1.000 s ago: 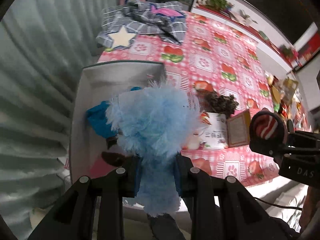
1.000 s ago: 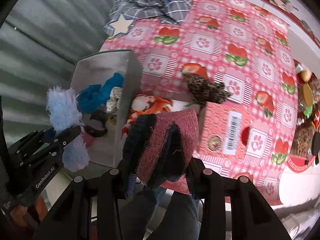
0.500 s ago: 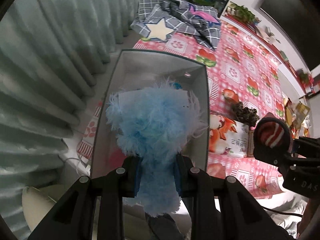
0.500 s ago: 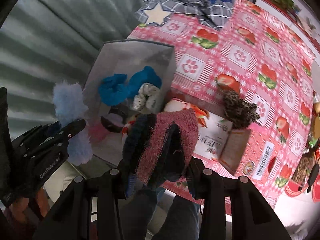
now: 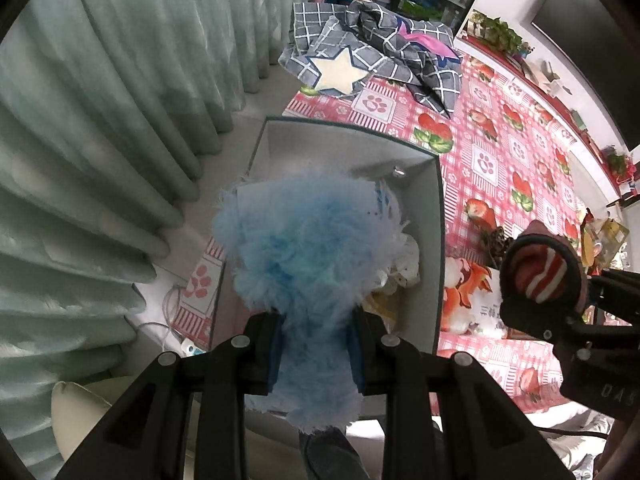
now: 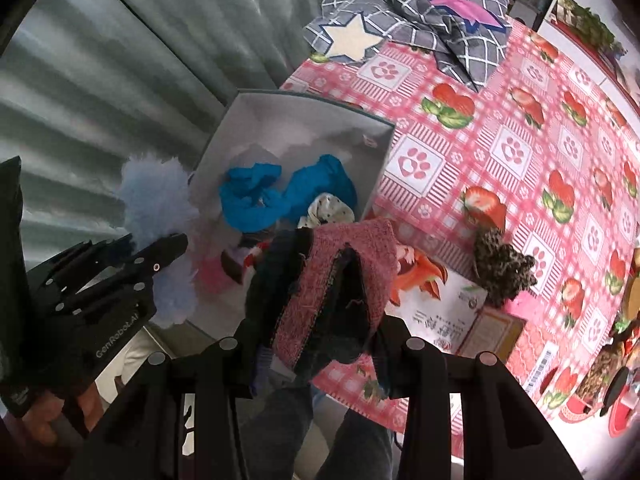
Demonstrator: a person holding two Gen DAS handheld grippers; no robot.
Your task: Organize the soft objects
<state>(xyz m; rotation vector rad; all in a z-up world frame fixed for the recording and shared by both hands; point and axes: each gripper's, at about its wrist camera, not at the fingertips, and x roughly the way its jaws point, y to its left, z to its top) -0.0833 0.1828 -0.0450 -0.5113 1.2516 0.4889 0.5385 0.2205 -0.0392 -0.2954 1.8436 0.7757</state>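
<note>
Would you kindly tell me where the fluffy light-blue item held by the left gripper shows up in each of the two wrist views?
Left wrist view: the fluffy blue item fills the centre, clamped in the left gripper, over the grey box.
Right wrist view: it sits at the left edge, beside the box's left wall.
Shared landmark: the cream star on the grey checked cloth.

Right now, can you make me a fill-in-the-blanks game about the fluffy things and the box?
1. The left gripper holds a fluffy toy coloured light ____.
2. The right gripper's jaws hold a knitted sock that is mostly ____.
3. The grey box sits on a tablecloth printed with strawberries and ____ prints.
4. The grey checked cloth has a cream ____ on it.

Missing words: blue; pink; paw; star
</note>
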